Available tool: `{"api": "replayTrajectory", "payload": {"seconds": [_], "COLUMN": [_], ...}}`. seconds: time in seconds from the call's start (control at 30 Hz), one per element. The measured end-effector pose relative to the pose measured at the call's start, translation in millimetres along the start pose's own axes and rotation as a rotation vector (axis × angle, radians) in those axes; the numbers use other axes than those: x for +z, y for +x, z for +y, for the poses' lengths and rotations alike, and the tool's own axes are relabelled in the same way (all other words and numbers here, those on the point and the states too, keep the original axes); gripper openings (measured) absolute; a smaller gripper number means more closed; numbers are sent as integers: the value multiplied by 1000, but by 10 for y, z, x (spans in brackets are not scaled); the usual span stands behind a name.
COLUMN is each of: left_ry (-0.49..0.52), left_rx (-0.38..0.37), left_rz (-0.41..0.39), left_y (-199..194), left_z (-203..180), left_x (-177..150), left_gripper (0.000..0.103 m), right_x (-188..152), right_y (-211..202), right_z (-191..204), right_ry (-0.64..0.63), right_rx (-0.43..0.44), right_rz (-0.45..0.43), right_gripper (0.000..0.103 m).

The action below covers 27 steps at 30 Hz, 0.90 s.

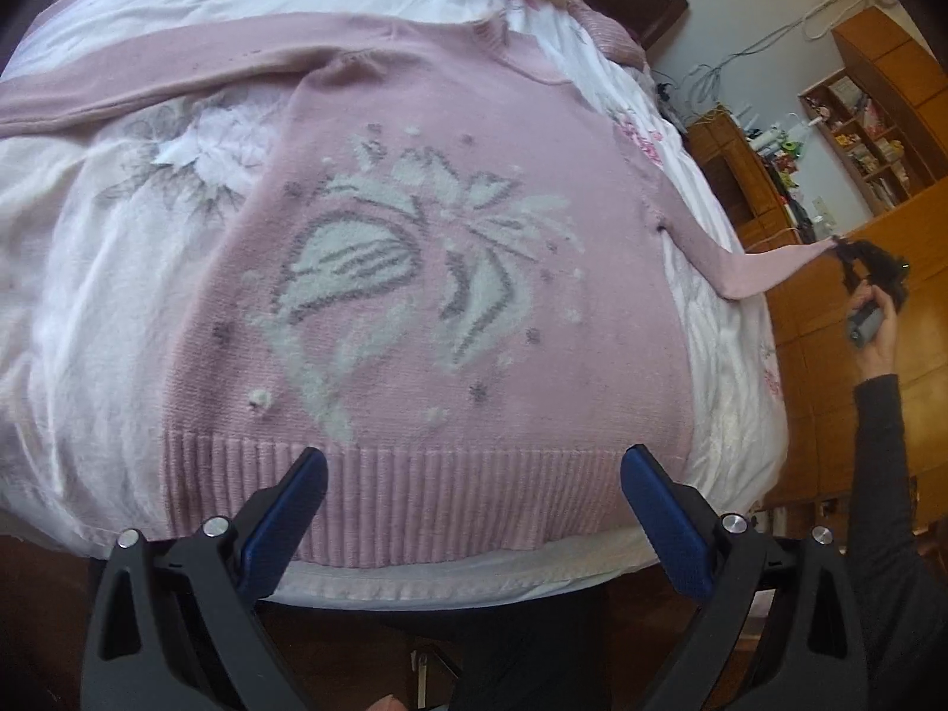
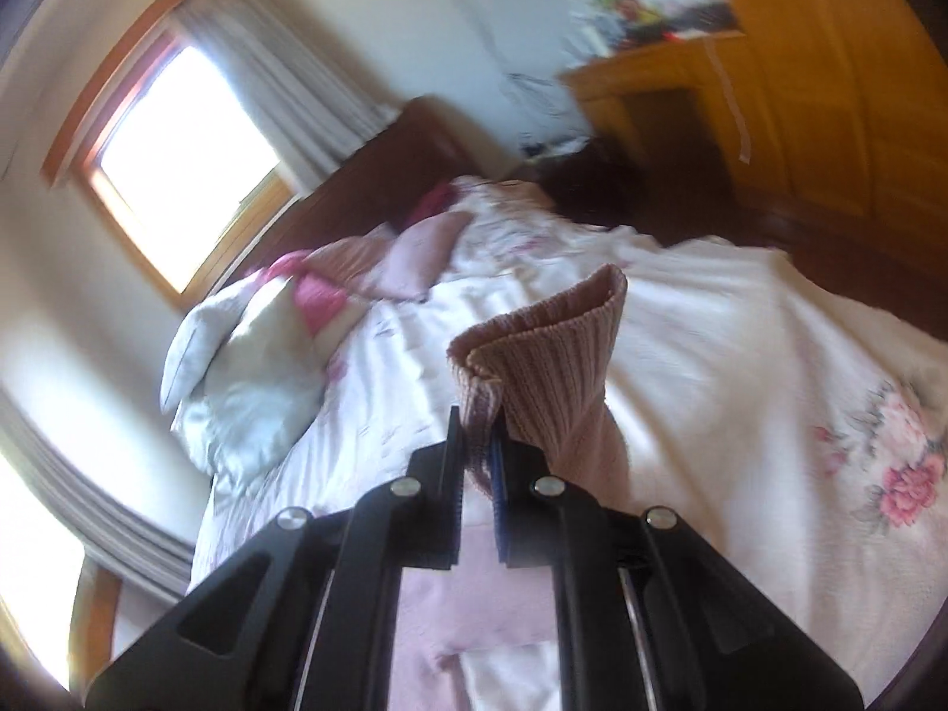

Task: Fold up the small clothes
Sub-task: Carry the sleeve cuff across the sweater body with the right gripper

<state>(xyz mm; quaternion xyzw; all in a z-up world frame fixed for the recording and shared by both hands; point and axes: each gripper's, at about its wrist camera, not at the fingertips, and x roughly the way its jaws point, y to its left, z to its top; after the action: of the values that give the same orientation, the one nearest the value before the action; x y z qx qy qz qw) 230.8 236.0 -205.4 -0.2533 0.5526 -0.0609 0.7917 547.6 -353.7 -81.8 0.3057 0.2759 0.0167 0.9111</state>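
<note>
A pink knitted sweater (image 1: 415, 272) with a white and grey flower pattern lies flat on the bed, hem toward me. My left gripper (image 1: 474, 462) hangs open just above the ribbed hem (image 1: 415, 503), fingers apart with nothing between them. The sweater's right sleeve (image 1: 746, 266) is stretched out sideways off the bed. My right gripper (image 1: 853, 255) is shut on that sleeve's ribbed cuff (image 2: 551, 355), seen close up in the right wrist view, where my right gripper (image 2: 477, 432) pinches the cuff. The left sleeve (image 1: 148, 77) lies across the bed's far left.
The bed (image 1: 77, 272) has a white floral quilt, with pillows (image 2: 249, 355) near the headboard. Wooden cabinets and shelves (image 1: 859, 136) stand to the right of the bed. A hand (image 1: 877, 332) in a dark sleeve holds the right gripper. A window (image 2: 178, 166) is on the far wall.
</note>
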Motion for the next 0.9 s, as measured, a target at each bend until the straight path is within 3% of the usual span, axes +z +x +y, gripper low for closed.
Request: {"api": "replayTrajectory", "payload": {"seconds": [0.17, 0.33, 0.5, 0.63, 0.73, 0.8, 0.83, 0.87, 0.9], "left_ry": [14, -86, -94, -127, -136, -129, -142, -159, -175], "left_rx": [22, -129, -179, -315, -403, -462, -493, -523, -547], "left_rz": [-50, -16, -62, -78, -177, -171, -131, -98, -73], "left_y": [-82, -47, -79, 21, 101, 273, 410, 546, 679], "left_z": [68, 235, 249, 247, 232, 178, 148, 124, 83], "left_x": [297, 702, 1148, 1536, 1717, 1822, 1881, 1930, 1989], "left_gripper": [99, 99, 99, 99, 99, 99, 99, 99, 99], "right_x": [-315, -825, -1647, -2494, -3088, -3344, -3437, -3488, -3530], "right_y": [216, 620, 1144, 1530, 1761, 1852, 1842, 1808, 1727], "right_z": [916, 1606, 2192, 2408, 2404, 2368, 2343, 2317, 2308], "right_ry": [-176, -260, -371, -494, -579, -612, -618, -624, -637], "right_rx": [31, 37, -5, -64, -115, -119, -106, -86, -75], "right_rz": [23, 82, 189, 289, 355, 402, 420, 429, 419], "right_gripper": [7, 7, 7, 6, 7, 14, 24, 42, 50]}}
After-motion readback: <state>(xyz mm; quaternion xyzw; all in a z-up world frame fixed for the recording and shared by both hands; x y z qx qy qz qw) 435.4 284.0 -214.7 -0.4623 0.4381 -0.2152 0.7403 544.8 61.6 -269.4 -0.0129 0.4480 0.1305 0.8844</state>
